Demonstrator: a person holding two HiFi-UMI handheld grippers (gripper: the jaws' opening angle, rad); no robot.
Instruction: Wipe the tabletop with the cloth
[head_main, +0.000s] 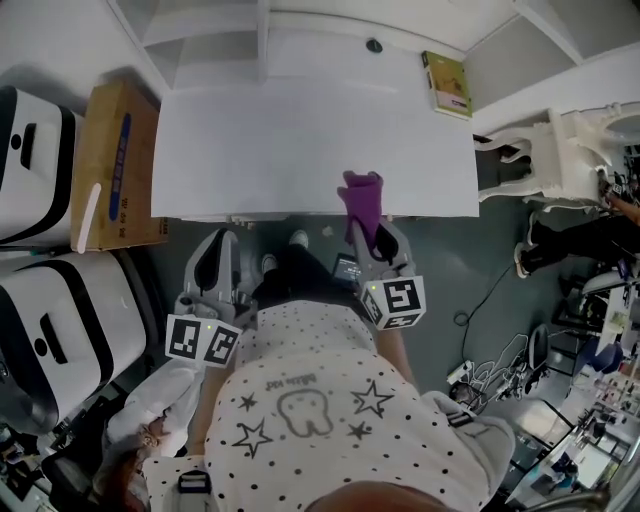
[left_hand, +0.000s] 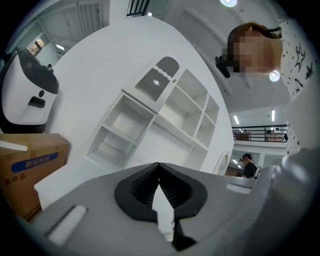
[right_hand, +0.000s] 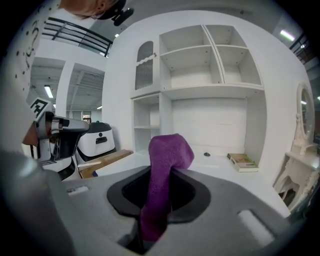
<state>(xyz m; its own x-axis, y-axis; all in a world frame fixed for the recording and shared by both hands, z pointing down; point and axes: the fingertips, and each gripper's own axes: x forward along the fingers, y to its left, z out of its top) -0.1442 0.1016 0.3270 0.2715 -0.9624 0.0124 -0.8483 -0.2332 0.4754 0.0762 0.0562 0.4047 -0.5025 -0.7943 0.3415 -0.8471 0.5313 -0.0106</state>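
Observation:
A purple cloth hangs over the near edge of the white tabletop. My right gripper is shut on the cloth's lower part, just in front of that edge. In the right gripper view the cloth stands up between the jaws of the right gripper and folds over at the top, with the tabletop beyond it. My left gripper sits lower, off the table's near edge on the left. Its tips meet and hold nothing.
A book lies at the table's far right corner, and a small dark knob is at the back. A cardboard box and white appliances stand on the left. A white chair and floor cables are on the right.

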